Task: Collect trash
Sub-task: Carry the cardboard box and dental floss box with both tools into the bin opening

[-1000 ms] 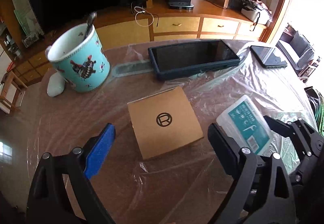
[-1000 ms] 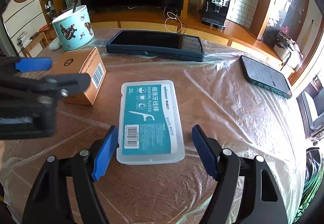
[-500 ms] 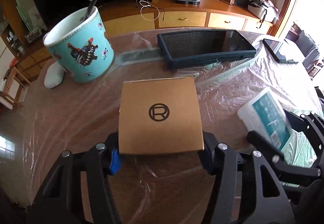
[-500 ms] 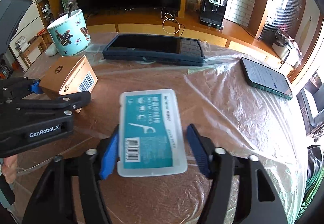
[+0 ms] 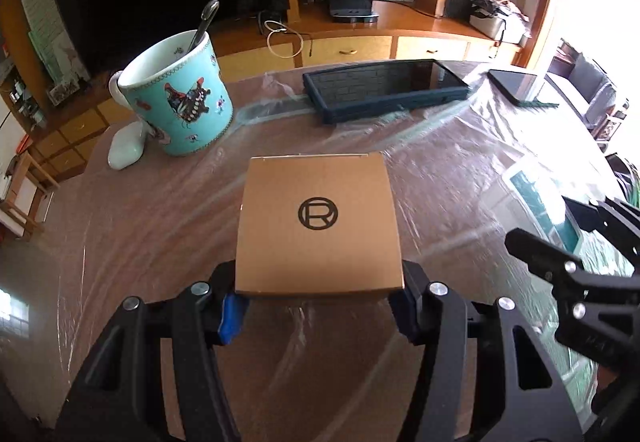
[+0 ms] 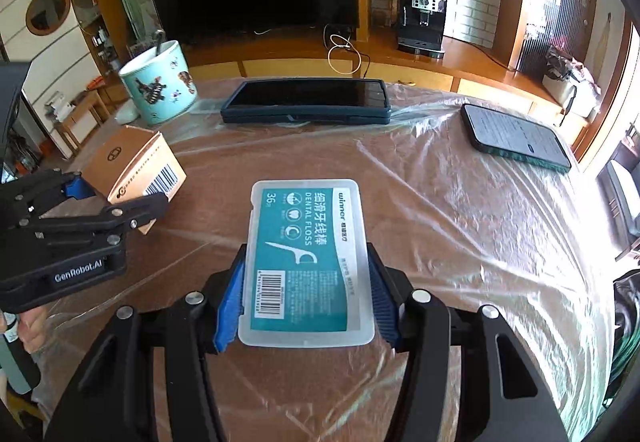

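My left gripper [image 5: 318, 302] is shut on a brown cardboard box [image 5: 318, 226] with a black R logo and holds it above the plastic-covered table [image 5: 160, 234]. My right gripper [image 6: 306, 302] is shut on a clear dental floss box [image 6: 308, 262] with a teal label, lifted off the table. The cardboard box [image 6: 136, 162] and the left gripper [image 6: 80, 218] show at the left of the right wrist view. The floss box [image 5: 540, 202] and the right gripper [image 5: 568, 282] show at the right of the left wrist view.
A teal mug [image 5: 180, 98] with a spoon stands at the back left beside a white object [image 5: 126, 150]. A dark tablet [image 5: 384, 90] lies at the back centre, and a phone [image 6: 516, 138] lies at the back right. A TV and a coffee machine stand behind the table.
Both grippers have closed, the left on the cardboard box and the right on the floss box. Both boxes have been lifted off the table.
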